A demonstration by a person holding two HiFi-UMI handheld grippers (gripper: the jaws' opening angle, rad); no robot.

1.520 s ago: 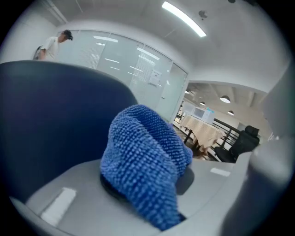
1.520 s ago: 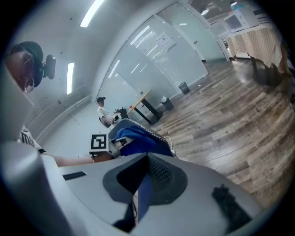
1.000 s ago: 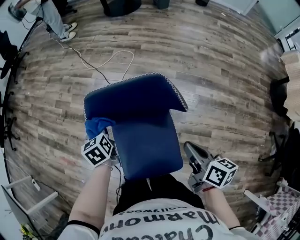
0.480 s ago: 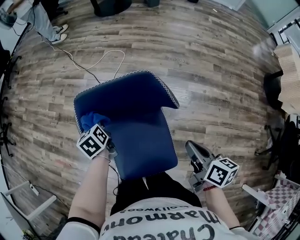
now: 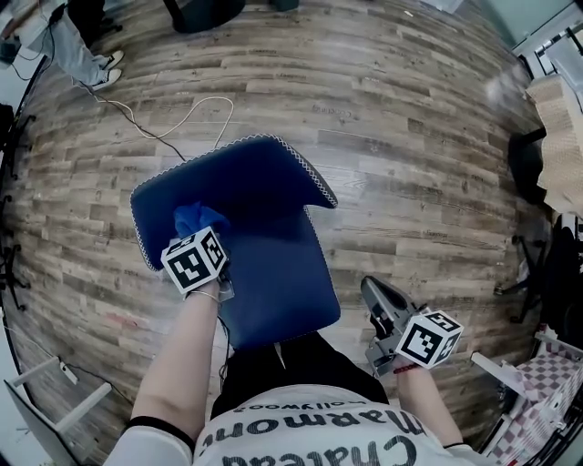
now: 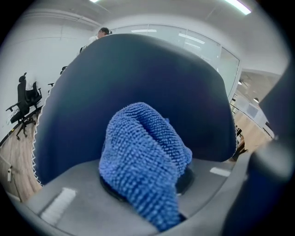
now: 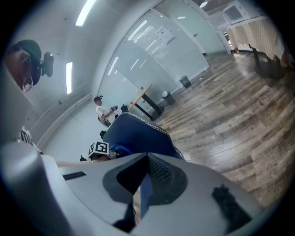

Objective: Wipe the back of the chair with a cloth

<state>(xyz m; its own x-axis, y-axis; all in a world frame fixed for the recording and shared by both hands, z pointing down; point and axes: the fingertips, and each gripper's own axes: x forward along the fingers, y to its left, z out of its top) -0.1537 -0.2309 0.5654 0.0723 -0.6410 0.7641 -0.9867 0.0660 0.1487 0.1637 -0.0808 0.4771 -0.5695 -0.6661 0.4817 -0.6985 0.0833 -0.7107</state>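
A blue padded chair (image 5: 264,273) stands right in front of me on the wood floor; its wide panel (image 5: 241,177) has a white stitched edge. My left gripper (image 5: 205,237) is shut on a blue microfibre cloth (image 5: 199,218), which is pressed on the left part of that panel. In the left gripper view the cloth (image 6: 143,161) bunches out between the jaws and the chair's blue surface (image 6: 138,78) fills the view behind it. My right gripper (image 5: 375,298) hangs low at the right, off the chair, shut and empty; in its own view the right gripper (image 7: 143,184) looks past the chair (image 7: 138,133).
A light cable (image 5: 173,123) loops on the floor beyond the chair. A person's legs and shoes (image 5: 86,55) are at the far left, and a dark chair base (image 5: 200,14) at the top. Black office chairs (image 5: 542,164) and a checkered frame (image 5: 547,400) stand at the right.
My left gripper has carried the cloth from the chair panel's left edge rightward, further onto the panel. The right gripper has stayed in place.
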